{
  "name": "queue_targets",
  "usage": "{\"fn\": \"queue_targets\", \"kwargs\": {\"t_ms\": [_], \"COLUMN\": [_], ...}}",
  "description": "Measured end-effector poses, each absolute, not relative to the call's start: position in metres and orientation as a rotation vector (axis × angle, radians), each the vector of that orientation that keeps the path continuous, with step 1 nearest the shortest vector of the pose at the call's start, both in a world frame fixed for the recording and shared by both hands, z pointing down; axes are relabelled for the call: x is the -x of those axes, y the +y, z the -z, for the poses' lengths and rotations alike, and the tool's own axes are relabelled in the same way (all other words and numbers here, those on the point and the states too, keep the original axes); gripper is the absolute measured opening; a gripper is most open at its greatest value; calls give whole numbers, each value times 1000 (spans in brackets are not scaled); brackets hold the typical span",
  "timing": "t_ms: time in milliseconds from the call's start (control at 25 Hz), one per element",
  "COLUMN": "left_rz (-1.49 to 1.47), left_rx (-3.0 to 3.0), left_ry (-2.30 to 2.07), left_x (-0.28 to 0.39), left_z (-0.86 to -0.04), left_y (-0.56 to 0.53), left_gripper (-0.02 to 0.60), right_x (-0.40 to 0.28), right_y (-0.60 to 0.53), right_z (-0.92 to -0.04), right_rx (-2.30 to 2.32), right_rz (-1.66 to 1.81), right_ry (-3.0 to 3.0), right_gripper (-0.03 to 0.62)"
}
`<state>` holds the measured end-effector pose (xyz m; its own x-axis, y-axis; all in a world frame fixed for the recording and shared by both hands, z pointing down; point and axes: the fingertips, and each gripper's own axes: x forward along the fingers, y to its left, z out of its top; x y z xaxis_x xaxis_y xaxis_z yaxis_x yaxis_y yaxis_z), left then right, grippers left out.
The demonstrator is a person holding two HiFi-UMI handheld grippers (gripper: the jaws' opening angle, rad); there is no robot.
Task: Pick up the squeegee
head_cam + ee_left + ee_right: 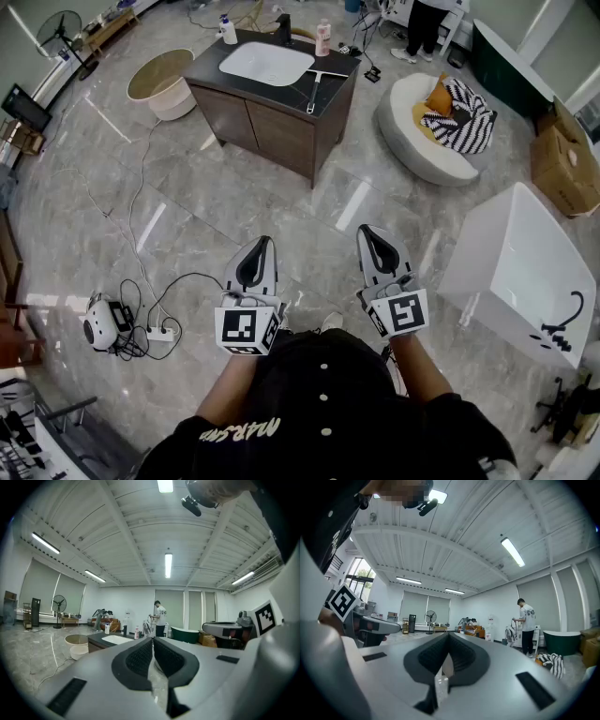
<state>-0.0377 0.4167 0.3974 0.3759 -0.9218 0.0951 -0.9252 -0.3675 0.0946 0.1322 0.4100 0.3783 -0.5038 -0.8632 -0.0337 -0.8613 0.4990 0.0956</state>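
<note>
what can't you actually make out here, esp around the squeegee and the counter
- Squeegee, head view: too small and far off to tell its blade edge or handle detail. It does not show in either gripper view.
- Pink bottle on the counter, head view: label too small to read.
- Person beyond the counter, head view: upper body cut off by the top edge.

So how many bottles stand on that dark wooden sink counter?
2: in the head view, a white plastic bottle left of the black tap, a pink bottle right of it. Others may be hidden.
</note>
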Motion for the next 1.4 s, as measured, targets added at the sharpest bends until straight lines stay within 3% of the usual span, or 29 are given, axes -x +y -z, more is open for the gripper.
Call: {"fn": "queue_targets", "kwargs": {"t_ms": [1400], "left_rz": [-76], "left_rx": [-2433], "left_ry": [-1817], "left_x": [-15], "left_z": [-406], "left_y": [389], "left_gripper": [20], "right_x": [-213], "right_y": [374], "right_z": [-393], "right_rx": [-1591], "right_rz": [80], "right_ry": [-2750], "right_gripper": [-5]}}
